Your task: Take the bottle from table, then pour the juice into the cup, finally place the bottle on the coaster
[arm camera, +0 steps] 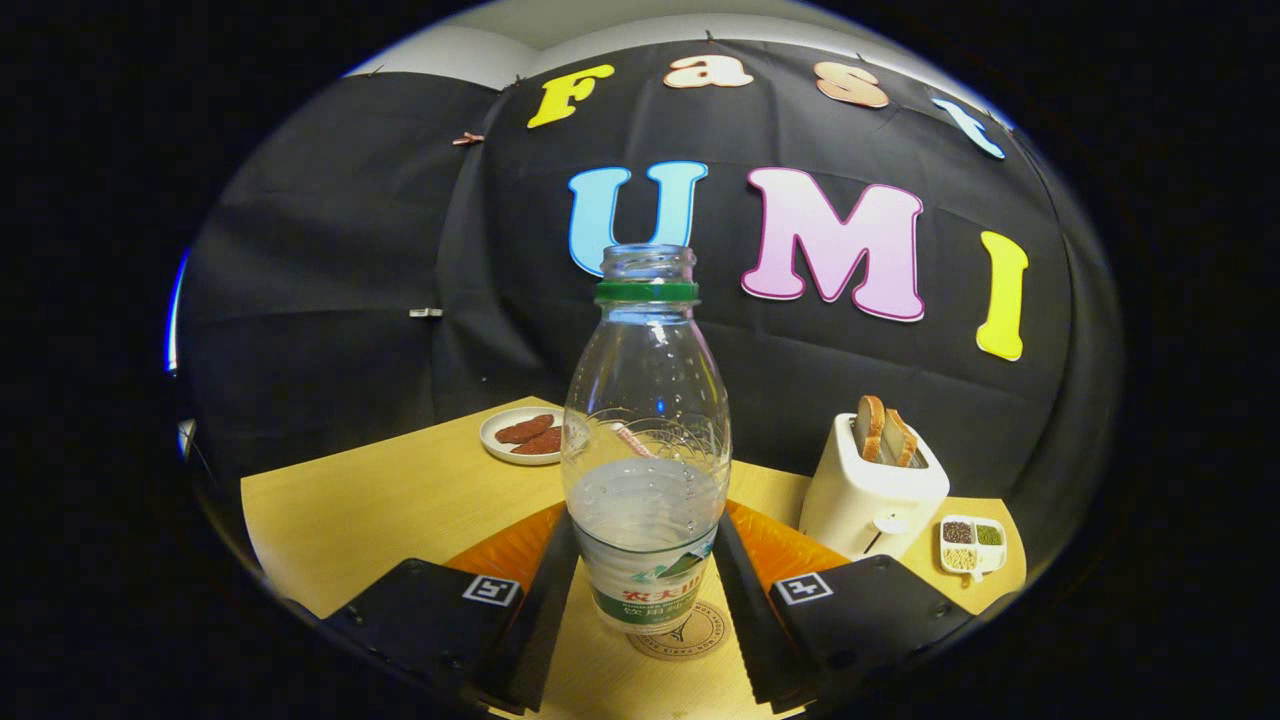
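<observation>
A clear, uncapped plastic bottle (645, 440) with a green neck ring stands upright, about a third full of clear liquid. Its base rests on a round cork coaster (690, 638) on the wooden table (400, 500). My gripper (646, 545) holds it between the two fingers, whose tips (560, 560) meet the bottle's lower sides with no gap showing. Through the bottle I see the rim of a clear cup (700, 432) right behind it, mostly hidden.
An orange mat (505, 550) lies under the fingers on both sides of the bottle. A white plate (523, 436) with brown slices sits beyond the left finger. A white toaster (872, 490) with bread and a small divided dish (972, 546) stand beyond the right finger.
</observation>
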Tool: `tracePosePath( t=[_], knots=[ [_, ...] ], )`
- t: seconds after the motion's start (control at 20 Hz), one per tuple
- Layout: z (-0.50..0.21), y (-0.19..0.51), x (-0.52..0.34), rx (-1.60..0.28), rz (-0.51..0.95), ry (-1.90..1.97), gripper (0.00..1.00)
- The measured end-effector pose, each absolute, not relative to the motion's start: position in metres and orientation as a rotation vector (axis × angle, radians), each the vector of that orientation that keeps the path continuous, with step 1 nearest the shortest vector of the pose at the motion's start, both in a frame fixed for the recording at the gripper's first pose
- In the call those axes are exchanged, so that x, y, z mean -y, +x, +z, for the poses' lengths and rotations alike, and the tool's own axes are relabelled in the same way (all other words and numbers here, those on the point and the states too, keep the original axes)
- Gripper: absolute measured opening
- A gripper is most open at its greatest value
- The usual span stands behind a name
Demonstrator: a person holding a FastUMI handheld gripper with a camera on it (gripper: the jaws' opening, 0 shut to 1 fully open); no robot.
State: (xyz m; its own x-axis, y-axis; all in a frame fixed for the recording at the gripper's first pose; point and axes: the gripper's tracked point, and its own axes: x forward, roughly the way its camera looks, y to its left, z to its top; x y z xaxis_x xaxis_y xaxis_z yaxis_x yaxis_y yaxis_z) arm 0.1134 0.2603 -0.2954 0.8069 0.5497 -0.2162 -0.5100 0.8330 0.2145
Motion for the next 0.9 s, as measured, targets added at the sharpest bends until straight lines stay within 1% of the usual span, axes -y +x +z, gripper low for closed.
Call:
tracePosePath(
  t=[0.2, 0.4, 0.9],
  knots=[
    [-0.332, 0.128, -0.25, -0.314, 0.513, 0.186, 0.78],
    [-0.352, 0.135, -0.247, -0.325, 0.487, 0.173, 0.78],
    [-0.373, 0.136, -0.249, -0.352, 0.481, 0.184, 0.79]
  ],
)
